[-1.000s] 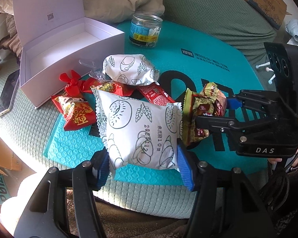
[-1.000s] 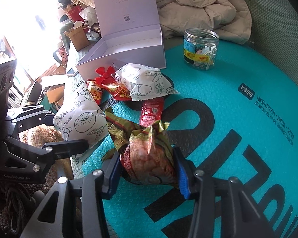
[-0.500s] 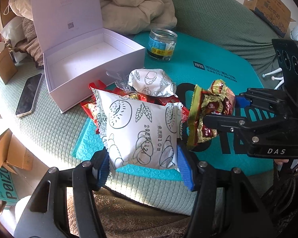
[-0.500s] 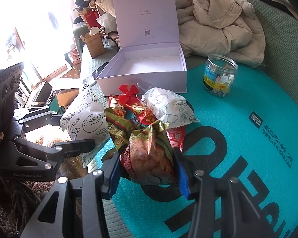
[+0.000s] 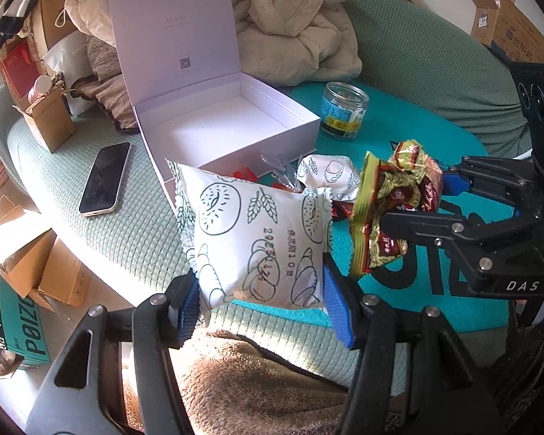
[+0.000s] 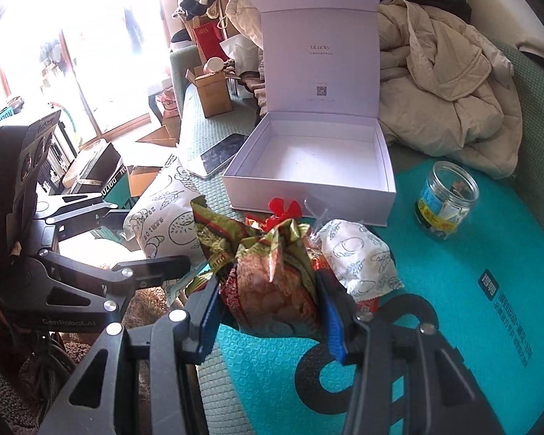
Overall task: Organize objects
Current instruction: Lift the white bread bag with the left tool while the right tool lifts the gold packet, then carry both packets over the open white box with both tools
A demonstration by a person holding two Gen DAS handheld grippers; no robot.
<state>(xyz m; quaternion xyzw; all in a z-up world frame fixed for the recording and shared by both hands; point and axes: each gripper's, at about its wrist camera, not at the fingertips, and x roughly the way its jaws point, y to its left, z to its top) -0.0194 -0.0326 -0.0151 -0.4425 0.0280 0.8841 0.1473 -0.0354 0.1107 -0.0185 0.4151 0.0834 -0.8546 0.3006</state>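
Note:
My left gripper is shut on a white bread packet printed with pastry drawings, held up off the surface. Beside it, my right gripper is shut on a green and red snack packet, also lifted. That snack packet shows at the right of the left wrist view, and the bread packet at the left of the right wrist view. Beyond both stands an open white box, empty, its lid upright. A second white bread packet and red sweets lie on the teal mat.
A glass jar stands on the mat right of the box. A phone lies on the green cushion left of the box. Beige clothing is heaped behind. Cardboard boxes sit on the floor at the left.
Both grippers have risen with their packets and moved toward the open box, which now shows larger and nearer the middle. The grips have not changed.

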